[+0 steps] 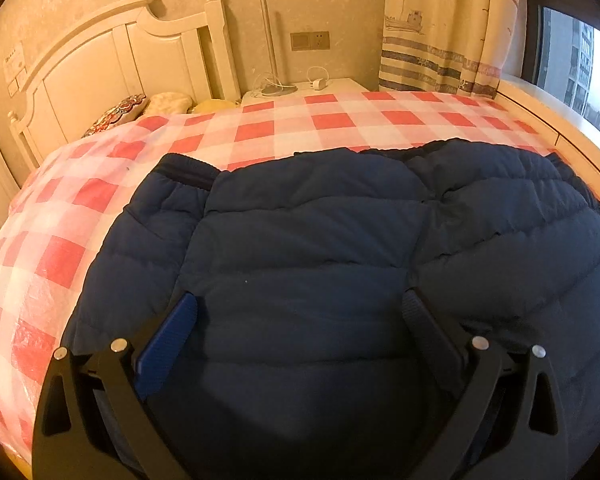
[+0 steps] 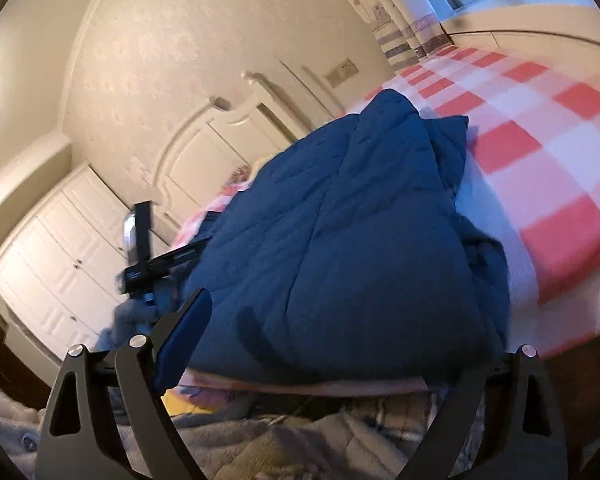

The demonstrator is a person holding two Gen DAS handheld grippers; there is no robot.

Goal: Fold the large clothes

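Navy quilted puffer jacket (image 1: 320,248) lying folded on checked bed.

Left wrist view: camera close above the navy padded jacket (image 1: 340,260), pitched steeply down, facing across the checked bed cover (image 1: 260,128) toward the headboard (image 1: 112,64), nightstand (image 1: 332,86) and curtain (image 1: 444,28), with the window (image 1: 572,64) at right. Right wrist view: camera low at the bed's edge, rolled sideways and tilted less steeply, looking along the jacket (image 2: 340,232) toward the headboard (image 2: 204,148) and wardrobe doors (image 2: 60,248). Both views share jacket, checked cover (image 2: 540,140), headboard and curtain (image 2: 404,36).
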